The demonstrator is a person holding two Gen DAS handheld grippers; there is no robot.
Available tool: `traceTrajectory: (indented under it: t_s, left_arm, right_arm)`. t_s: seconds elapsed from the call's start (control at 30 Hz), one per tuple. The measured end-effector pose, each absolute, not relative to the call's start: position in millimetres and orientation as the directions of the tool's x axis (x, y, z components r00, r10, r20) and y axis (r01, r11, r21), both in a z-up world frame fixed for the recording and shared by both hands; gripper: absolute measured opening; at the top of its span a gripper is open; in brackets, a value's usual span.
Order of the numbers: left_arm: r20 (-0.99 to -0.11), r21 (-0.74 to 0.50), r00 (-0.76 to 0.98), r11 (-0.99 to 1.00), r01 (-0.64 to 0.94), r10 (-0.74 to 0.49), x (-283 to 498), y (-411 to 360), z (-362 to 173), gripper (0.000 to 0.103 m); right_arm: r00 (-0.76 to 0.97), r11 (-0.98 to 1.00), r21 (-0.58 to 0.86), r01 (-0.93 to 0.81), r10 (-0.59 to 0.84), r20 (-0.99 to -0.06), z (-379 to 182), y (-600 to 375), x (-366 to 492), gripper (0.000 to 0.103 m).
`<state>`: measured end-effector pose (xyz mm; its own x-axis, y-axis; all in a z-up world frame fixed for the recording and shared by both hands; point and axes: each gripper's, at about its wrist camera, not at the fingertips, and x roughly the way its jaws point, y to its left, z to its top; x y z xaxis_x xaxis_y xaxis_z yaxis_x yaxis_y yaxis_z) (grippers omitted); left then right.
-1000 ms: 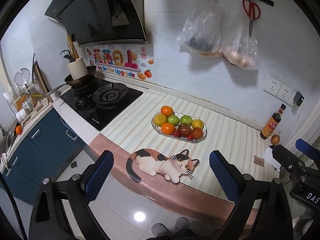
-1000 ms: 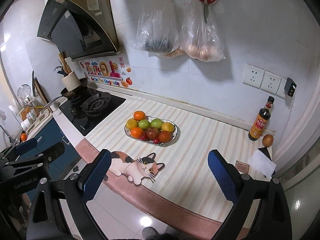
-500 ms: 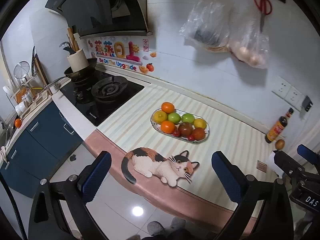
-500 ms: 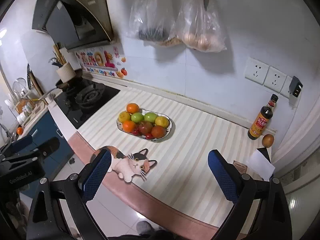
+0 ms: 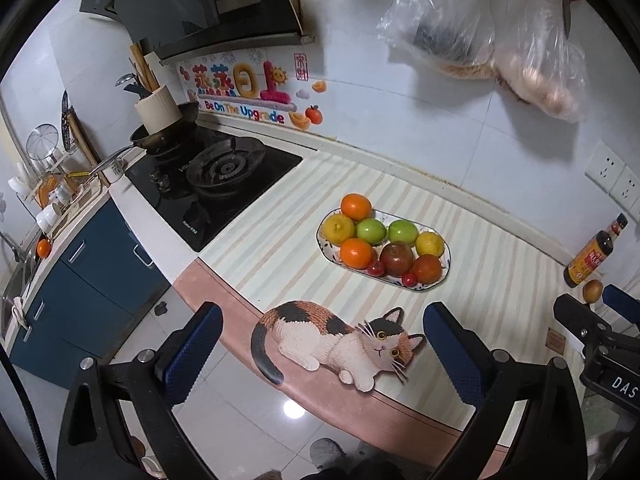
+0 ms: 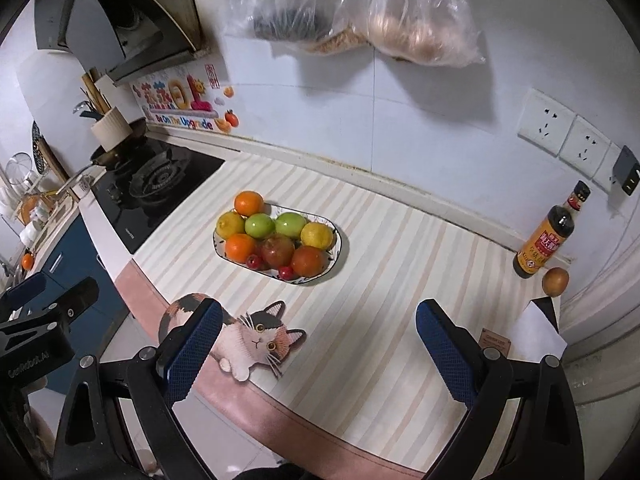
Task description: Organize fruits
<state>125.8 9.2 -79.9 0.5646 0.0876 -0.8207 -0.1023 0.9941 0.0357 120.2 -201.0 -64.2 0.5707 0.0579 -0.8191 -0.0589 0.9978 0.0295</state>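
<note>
An oval patterned plate [image 5: 445, 270] [image 6: 338, 240] sits mid-counter, piled with several fruits: oranges [image 5: 355, 207] [image 6: 249, 202], green apples [image 5: 371, 231] [image 6: 260, 225], lemons [image 5: 429, 243] [image 6: 316, 235], a dark red apple [image 5: 396, 257] [image 6: 278, 250] and small red cherry tomatoes [image 5: 376, 267]. My left gripper [image 5: 320, 330] hangs open over the counter's front edge, short of the plate, nothing between its blue pads. My right gripper [image 6: 318, 326] is also open and empty, in front of the plate and to its right. Each gripper shows at the edge of the other's view.
A cat-shaped mat [image 5: 336, 338] [image 6: 256, 336] lies at the counter's front edge. A gas hob [image 5: 212, 184] with a pan is to the left. A sauce bottle [image 6: 550, 236], a small brown fruit [image 6: 555, 281] and a white paper [image 6: 538, 332] stand at right. Two plastic bags [image 6: 348, 8] hang overhead.
Both grippers have come forward and down toward the counter, so the plate and the cat mat look larger. The left jaws spread slightly wider. Nothing on the counter has moved.
</note>
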Motion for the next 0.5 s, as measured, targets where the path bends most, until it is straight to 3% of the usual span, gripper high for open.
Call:
traceTrajectory:
  t_s: [0.5]
  left_arm:
    - [-0.836, 0.03, 0.544, 0.994, -0.101, 0.08, 141, 7, -89, 0.103]
  right_arm:
    - [0.56, 0.998, 0.013, -0.063, 0.046, -0.828, -67, -197, 131, 0.099]
